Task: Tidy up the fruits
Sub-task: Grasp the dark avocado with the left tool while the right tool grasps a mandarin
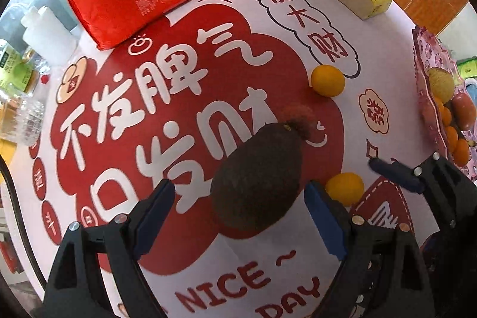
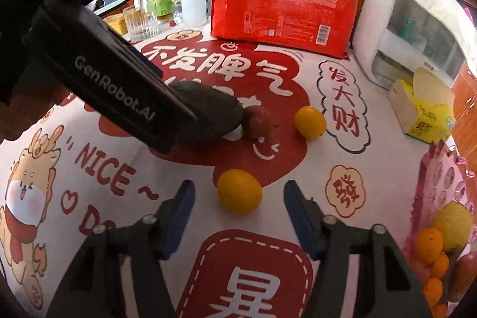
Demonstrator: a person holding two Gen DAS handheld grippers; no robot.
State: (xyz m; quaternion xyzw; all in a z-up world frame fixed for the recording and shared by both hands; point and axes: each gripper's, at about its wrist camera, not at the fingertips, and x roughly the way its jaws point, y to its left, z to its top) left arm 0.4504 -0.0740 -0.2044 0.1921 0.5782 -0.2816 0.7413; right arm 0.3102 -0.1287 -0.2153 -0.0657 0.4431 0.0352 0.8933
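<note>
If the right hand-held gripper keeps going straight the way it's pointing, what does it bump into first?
Most likely the near orange. It sits on the tablecloth just ahead of the right hand-held gripper, lined up with the gap between its open fingers. Depth is hard to judge, so it might touch cloth first.

Your left tool (image 1: 240,216) points steeply down, jaws spread wide, blue pads clear of any contact. Your right tool (image 2: 238,210) tilts down less steeply, jaws apart, pads (image 2: 298,216) touching nothing. From the right wrist, the left tool's black body (image 2: 113,91) sits at ten o'clock.
</note>
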